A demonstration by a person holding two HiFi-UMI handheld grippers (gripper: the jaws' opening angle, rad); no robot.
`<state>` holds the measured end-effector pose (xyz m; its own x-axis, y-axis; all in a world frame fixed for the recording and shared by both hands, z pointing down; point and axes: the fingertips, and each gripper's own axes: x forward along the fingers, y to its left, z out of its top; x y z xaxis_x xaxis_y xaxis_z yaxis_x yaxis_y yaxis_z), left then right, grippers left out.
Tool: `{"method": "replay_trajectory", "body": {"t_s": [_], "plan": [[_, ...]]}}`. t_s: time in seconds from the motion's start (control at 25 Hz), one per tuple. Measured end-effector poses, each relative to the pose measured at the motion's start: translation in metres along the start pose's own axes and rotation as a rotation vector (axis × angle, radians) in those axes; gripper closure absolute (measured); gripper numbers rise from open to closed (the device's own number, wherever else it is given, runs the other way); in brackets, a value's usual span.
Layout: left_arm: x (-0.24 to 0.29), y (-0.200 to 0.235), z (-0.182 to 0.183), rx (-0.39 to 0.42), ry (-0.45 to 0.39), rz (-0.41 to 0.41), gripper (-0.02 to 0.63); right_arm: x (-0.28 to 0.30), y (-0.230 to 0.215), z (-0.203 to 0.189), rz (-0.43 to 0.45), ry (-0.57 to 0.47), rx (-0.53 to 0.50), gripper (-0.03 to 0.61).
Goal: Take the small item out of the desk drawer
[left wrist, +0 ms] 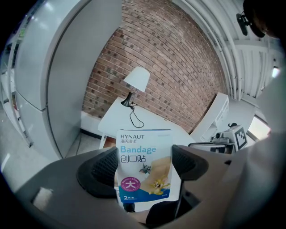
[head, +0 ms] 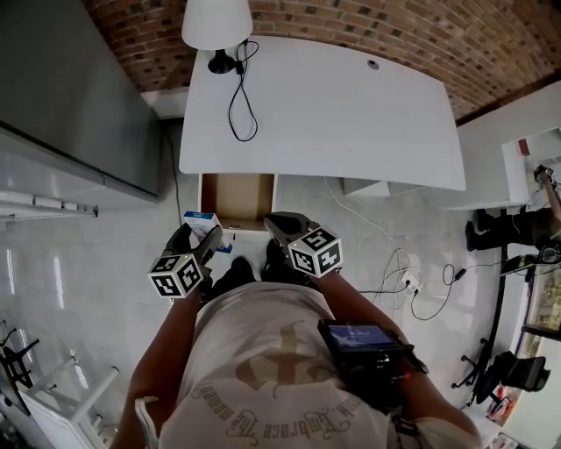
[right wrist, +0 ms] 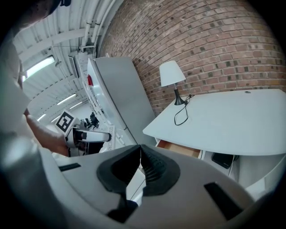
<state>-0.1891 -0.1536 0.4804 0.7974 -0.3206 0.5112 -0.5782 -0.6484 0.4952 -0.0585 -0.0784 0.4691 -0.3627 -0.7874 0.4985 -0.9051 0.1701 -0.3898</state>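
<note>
Between the jaws of the left gripper (head: 209, 238), the bandage pack (left wrist: 144, 156) stands upright, clamped on its 2 side edges with its printed face to the camera. Its long axis runs along the jaws and its top pokes past the tips toward 12 o'clock. In the head view the pack sits at the near-left corner of the open drawer (head: 238, 196), above the drawer front, so it looks already lifted out. The drawer's brown bottom shows nothing else. The right gripper (right wrist: 140, 167) has its jaws pressed together with nothing between them. It hangs just beside the left one at 3 o'clock, no nearer the drawer. Judging from this, the left gripper only has to carry the pack clear, either up onto the top at 12 o'clock or back toward 6. The white desk (head: 351, 114) is bare except for a lamp (head: 216, 22) at 11 o'clock and its black cable (head: 239, 96). A brick wall (right wrist: 214, 40) stands behind and a grey cabinet (head: 70, 88) sits at 10 o'clock. The floor is pale, with loose cords (head: 403, 281) at 3 o'clock.
</note>
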Motion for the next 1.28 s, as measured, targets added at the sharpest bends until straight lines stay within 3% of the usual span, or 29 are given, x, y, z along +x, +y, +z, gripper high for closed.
{"method": "replay_trajectory", "body": {"t_s": [0.4,0.88,1.28], "plan": [[-0.018,0.000,0.017,0.068,-0.029,-0.013,0.233,0.000,0.017,0.024,0.004,-0.050,-0.069,0.572],[-0.033,-0.024,0.023,0.232,-0.055,-0.067,0.233,-0.013,0.036,0.034,0.013,-0.104,-0.116,0.572],[-0.051,-0.036,0.040,0.268,-0.110,-0.087,0.233,-0.024,0.056,0.046,0.019,-0.134,-0.157,0.572]]}}
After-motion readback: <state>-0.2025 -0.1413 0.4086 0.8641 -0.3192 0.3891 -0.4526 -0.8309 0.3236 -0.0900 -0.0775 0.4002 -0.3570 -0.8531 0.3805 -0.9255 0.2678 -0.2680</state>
